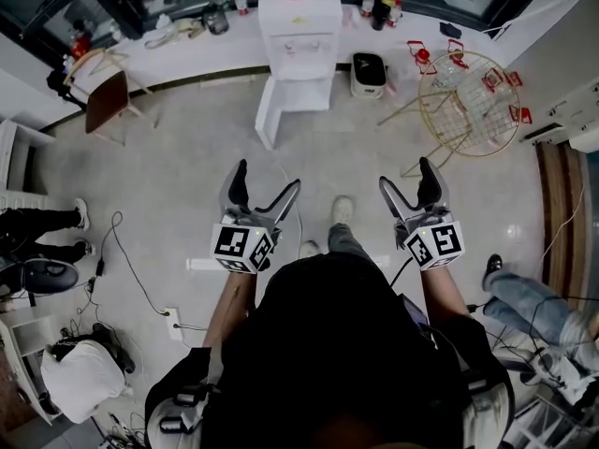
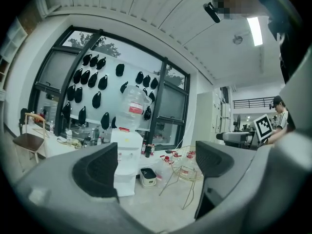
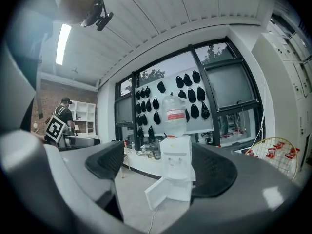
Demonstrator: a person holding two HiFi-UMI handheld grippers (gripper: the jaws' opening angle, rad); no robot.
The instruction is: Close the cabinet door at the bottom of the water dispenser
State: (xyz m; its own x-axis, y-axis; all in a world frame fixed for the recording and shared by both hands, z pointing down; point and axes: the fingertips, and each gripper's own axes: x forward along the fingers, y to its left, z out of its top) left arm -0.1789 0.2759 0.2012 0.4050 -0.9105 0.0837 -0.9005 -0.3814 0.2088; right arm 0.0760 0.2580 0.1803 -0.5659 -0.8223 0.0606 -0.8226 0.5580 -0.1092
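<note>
The left gripper (image 1: 268, 178) and right gripper (image 1: 407, 174) hang empty, jaws spread, well apart from the water dispenser (image 1: 299, 26), whose bottom cabinet door (image 1: 266, 112) stands open.

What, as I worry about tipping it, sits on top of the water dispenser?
A large clear bottle with a red-and-white label stands inverted on the water dispenser. Its neck is hidden in the dispenser's top, and its water level cannot be told.
</note>
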